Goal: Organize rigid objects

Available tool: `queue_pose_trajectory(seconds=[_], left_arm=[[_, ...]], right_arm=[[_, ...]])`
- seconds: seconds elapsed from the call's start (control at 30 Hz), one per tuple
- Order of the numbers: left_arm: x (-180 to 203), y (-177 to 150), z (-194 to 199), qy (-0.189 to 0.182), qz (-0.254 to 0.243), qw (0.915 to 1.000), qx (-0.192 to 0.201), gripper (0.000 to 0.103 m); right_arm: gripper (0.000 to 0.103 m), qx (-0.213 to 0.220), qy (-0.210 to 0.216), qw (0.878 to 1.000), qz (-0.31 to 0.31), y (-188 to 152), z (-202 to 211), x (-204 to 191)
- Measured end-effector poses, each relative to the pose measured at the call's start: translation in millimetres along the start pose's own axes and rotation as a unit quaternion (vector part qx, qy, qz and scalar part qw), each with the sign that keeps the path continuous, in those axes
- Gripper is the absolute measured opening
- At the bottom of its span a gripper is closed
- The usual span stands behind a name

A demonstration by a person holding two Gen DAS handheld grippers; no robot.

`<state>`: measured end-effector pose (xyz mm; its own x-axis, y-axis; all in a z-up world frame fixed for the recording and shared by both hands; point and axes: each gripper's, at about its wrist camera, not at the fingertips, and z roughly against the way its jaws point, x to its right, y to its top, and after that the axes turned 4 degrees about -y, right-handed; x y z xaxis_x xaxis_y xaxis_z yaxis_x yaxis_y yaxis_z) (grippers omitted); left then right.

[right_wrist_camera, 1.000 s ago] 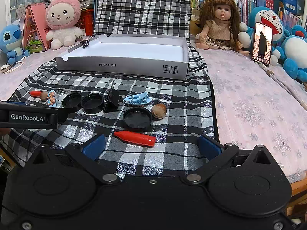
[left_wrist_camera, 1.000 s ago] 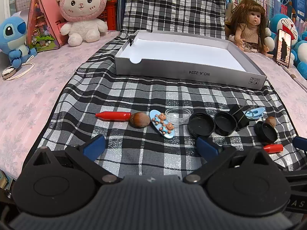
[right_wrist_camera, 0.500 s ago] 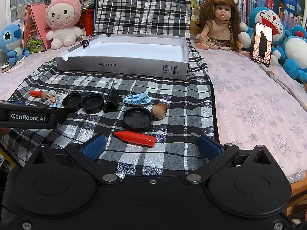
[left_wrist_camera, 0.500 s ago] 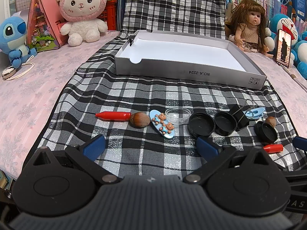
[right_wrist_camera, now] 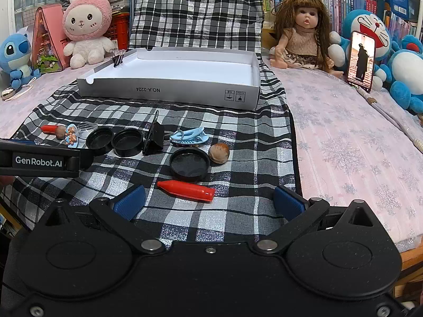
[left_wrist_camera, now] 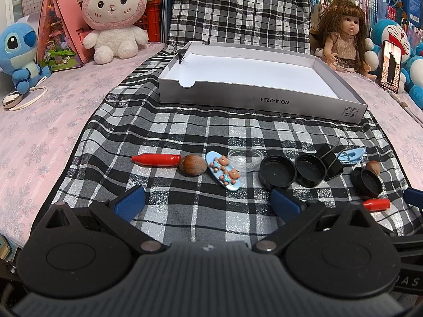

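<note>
Both grippers, left and right, hover spread and empty; caps, nuts, clips and red crayons lie between them and the white box.

A pink bed carries a checked cloth, plush toys; a doll.

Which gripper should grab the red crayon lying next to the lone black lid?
Probably the right gripper: that red crayon lies just ahead of its open fingers. From the left gripper, it sits far off to the right.
</note>
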<state>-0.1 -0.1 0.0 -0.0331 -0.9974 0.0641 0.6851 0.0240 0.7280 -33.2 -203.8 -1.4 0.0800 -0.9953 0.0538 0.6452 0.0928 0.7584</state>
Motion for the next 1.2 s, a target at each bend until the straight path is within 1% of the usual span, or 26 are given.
queue_pose_trajectory(seconds=[0.43,0.73,1.1,1.2], left_arm=[[0,0,0,0.0,0.0,1.0,0.0,0.103],[-2,0,0,-0.002,-0.002,1.0,0.005,0.103],[-6,-8,3,-0.009,-0.014,0.9992,0.036,0.103],[-8,-8,3,-0.013,-0.014,0.9991,0.038,0.103]], right_arm=[[0.103,0.001,0.0,1.0,-0.002,-1,2,0],[0.103,0.01,0.0,1.0,-0.006,-4,-2,1],[0.103,0.01,-0.003,1.0,-0.014,-3,3,1],[0.097,0.017,0.002,1.0,-0.024,-3,9,2]])
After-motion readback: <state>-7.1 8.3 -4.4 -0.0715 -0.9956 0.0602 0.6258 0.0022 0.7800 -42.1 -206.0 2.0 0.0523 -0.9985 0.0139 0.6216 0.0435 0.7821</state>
